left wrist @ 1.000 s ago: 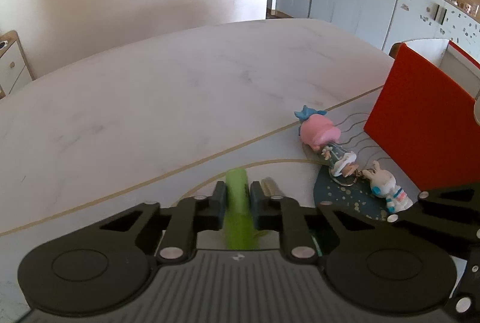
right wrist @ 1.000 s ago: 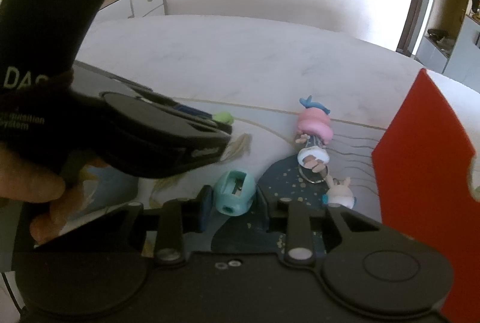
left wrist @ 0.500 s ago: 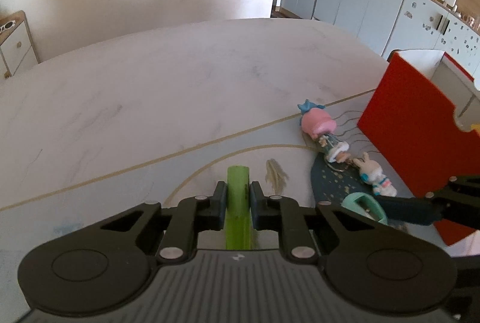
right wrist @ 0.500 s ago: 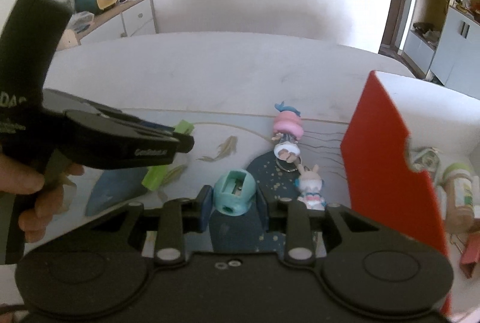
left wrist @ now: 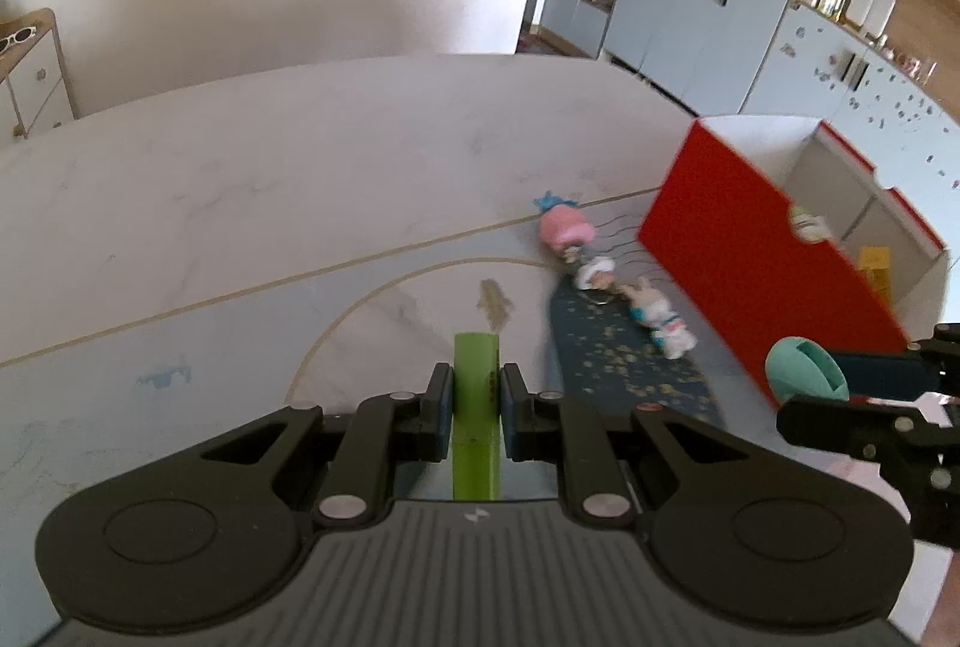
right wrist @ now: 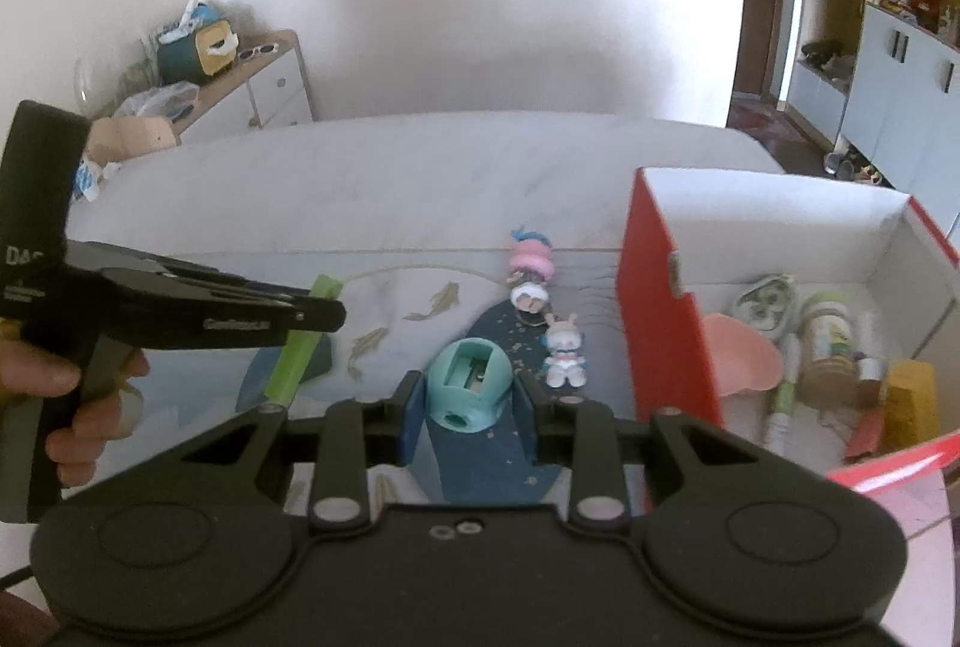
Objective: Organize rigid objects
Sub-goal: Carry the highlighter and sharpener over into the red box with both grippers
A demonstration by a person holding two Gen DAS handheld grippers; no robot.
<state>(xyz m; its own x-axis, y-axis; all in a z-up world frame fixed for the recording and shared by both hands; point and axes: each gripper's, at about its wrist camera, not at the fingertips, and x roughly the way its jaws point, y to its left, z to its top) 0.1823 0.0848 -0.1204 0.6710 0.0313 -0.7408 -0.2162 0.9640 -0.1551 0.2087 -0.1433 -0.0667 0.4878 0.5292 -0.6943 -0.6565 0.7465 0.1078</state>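
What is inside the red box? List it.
The red box holds a pink shell-shaped dish, a jar, a pen, a round patterned item, and yellow and red pieces. Its near wall hides the rest.

We've got a flat lime-green plastic stick (left wrist: 474,365) and a teal dome-shaped pencil sharpener (right wrist: 470,384) held up left of the red open-top cardboard box (right wrist: 654,299), two small figurines (right wrist: 564,347) lying beside its wall.

Both grippers (left wrist: 474,401) (right wrist: 468,407) matte black with silver screws, round discs; white lettering; bare-skinned hand (right wrist: 72,407).
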